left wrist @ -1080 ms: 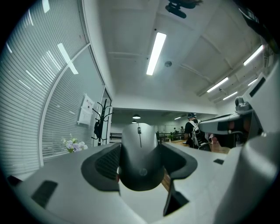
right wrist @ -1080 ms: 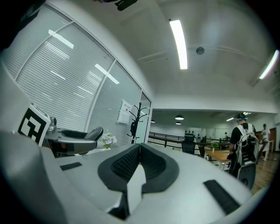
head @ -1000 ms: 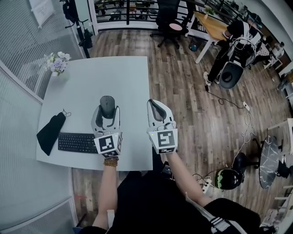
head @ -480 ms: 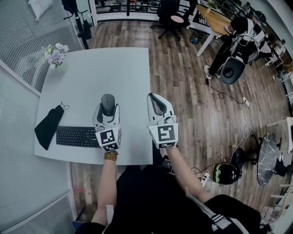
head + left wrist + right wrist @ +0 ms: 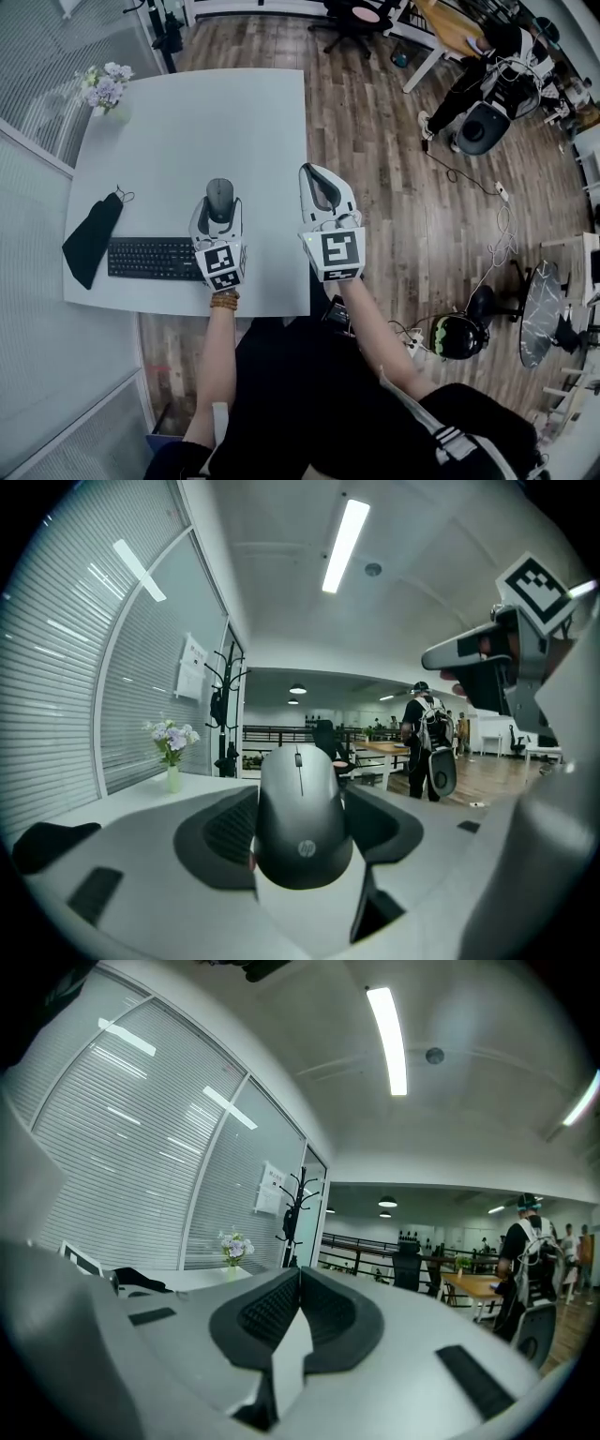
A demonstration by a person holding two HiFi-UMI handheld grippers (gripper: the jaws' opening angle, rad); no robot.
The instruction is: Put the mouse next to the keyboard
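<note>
Change from one second earlier: the left hand-held gripper (image 5: 220, 217) has sunk toward the desk (image 5: 187, 122), with the mouse (image 5: 219, 195) gripped between its widely spread jaws as before. The right hand-held gripper (image 5: 319, 187) has barely shifted.

Nearest, the keyboard (image 5: 150, 258) lies parallel to the desk's near edge, and the left gripper's marker cube covers its right end. The mouse sits just beyond and to the right of that end; whether it touches the desk cannot be determined. Bare desk extends from the mouse to the far edge and right to the side edge.

The right hand-held gripper is clenched and empty at that side edge, beside the wood floor (image 5: 394, 187). A dark cloth (image 5: 91, 241) lies left of the keyboard. Flowers (image 5: 101, 86) occupy the far-left corner.
</note>
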